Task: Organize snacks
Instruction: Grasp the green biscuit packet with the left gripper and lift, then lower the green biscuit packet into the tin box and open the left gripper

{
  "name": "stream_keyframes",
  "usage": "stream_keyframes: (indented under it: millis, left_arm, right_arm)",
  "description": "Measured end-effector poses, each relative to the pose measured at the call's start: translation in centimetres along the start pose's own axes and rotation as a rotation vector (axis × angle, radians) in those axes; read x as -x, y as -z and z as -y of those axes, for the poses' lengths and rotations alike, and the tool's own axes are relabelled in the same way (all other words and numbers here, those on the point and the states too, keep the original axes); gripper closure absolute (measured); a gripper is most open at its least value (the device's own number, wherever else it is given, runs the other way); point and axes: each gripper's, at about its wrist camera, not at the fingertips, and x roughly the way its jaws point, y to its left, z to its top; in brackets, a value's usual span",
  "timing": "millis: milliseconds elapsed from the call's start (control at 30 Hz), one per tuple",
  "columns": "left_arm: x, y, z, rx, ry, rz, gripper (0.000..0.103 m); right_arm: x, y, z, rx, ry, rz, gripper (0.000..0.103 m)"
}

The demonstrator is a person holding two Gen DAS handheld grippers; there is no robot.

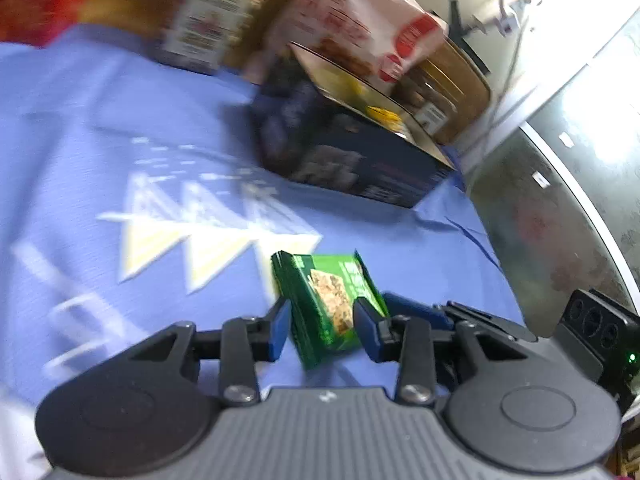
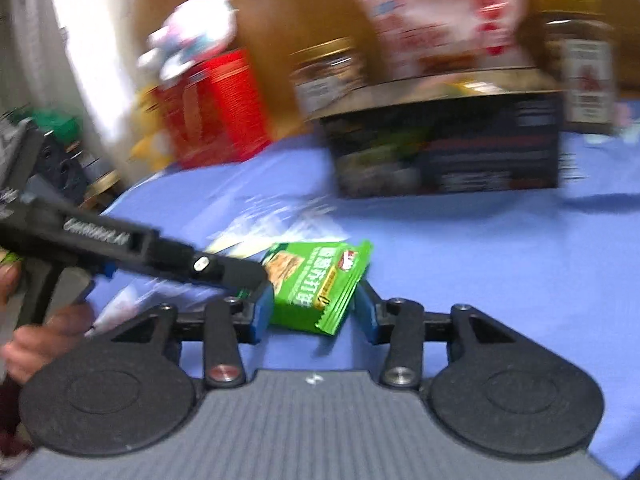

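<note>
from my left gripper (image 1: 322,332) the view runs over a blue cloth (image 1: 80,140) printed with white triangles, and the green cracker packets (image 1: 328,304) sit between its blue pads, a thin stack standing on edge. the pads look pressed to both faces, so i judge this side clamped on the stack, though blur softens the contact. beyond, a dark open box (image 1: 352,160) stands on the cloth, well apart from the packets, with a jar (image 1: 212,20) and a pink bag (image 1: 360,20) behind it; i take the box for the place the snacks are meant to go. in the right view, far left, a hand (image 2: 44,336) holds the other tool, whose arm reaches in to the same packets. next come a red carton (image 2: 216,108) and a jar, then the box. my right gripper (image 2: 314,314) straddles the packets' serrated end: the left pad touches or nearly touches, the right one stands just off the edge, so i cannot tell whether it grips or only brackets them. both tools meeting on one stack suggests squaring it or passing it across. the thin packets could fan apart if either side slackens.
</note>
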Motion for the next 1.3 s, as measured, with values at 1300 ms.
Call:
stream_keyframes:
  millis: [1300]
  left_arm:
    - [-2.0,-10.8,9.9,-0.378,-0.064,0.202,0.063]
  right_arm:
    - [0.9,-7.4,-1.1,0.377,0.303,0.327,0.065]
